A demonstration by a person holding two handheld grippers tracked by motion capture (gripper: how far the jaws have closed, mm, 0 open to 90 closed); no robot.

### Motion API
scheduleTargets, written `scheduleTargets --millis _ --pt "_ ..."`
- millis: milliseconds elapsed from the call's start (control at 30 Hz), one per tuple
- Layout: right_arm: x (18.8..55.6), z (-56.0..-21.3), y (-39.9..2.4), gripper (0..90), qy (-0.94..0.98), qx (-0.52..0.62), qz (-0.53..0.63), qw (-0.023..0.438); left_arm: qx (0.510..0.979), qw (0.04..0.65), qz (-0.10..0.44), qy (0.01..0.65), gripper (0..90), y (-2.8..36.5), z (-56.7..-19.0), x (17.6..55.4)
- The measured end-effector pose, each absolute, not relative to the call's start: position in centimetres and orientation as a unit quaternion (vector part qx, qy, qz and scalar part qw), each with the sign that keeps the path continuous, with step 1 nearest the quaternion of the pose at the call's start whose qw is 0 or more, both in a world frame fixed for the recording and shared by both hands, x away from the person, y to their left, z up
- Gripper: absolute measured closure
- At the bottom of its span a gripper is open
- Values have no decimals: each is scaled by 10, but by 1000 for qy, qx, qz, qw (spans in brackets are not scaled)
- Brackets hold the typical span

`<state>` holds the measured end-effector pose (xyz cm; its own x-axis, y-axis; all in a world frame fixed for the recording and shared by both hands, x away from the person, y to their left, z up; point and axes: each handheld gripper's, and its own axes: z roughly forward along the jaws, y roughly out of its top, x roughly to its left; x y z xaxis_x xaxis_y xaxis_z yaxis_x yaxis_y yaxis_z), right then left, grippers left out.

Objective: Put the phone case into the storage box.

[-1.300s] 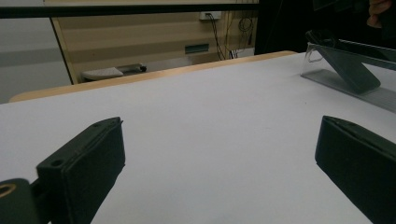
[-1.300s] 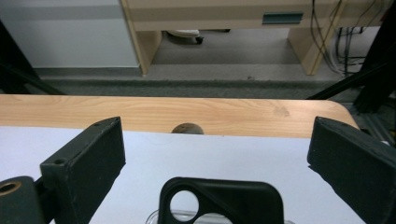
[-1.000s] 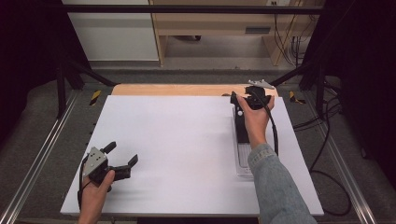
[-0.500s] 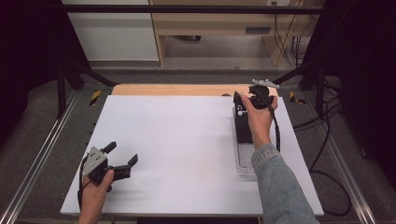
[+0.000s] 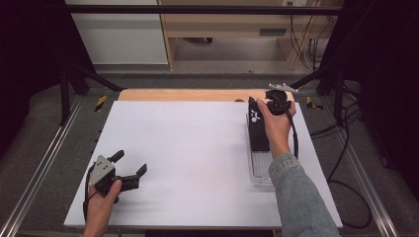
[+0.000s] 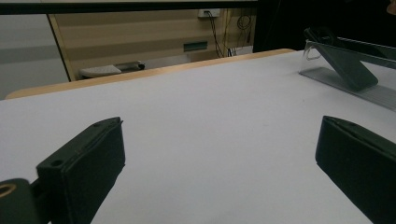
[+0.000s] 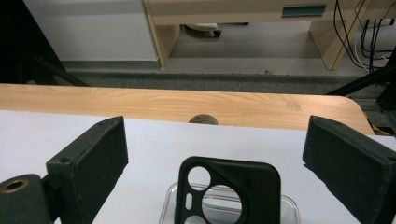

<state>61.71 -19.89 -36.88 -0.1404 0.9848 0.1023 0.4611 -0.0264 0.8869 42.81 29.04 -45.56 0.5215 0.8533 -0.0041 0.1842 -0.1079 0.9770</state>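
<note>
The black phone case (image 7: pixel 229 191) looks like matt plastic, its tray (image 5: pixel 260 170) clear and glossy; the white table cover (image 5: pixel 188 148) is smooth matt over pale wood (image 7: pixel 187 105).

Right gripper (image 5: pixel 271 100) has shifted slightly left and toward the lower part of the frame in the high view since a second ago, hand sliding back from the upper right table corner. It now sits over the top end of the black phone case (image 5: pixel 258 129), jaws spread wide to either side of the case's camera cutouts (image 7: pixel 212 189).
</note>
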Motion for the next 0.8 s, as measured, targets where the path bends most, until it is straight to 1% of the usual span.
scheduleTargets --millis 367,800 --pt "611 -373 -204 72 634 574 417 308 679 548 305 383 15 290 -456 428" --pt "600 -365 -201 81 647 554 432 297 679 547 304 384 15 291 -456 429"
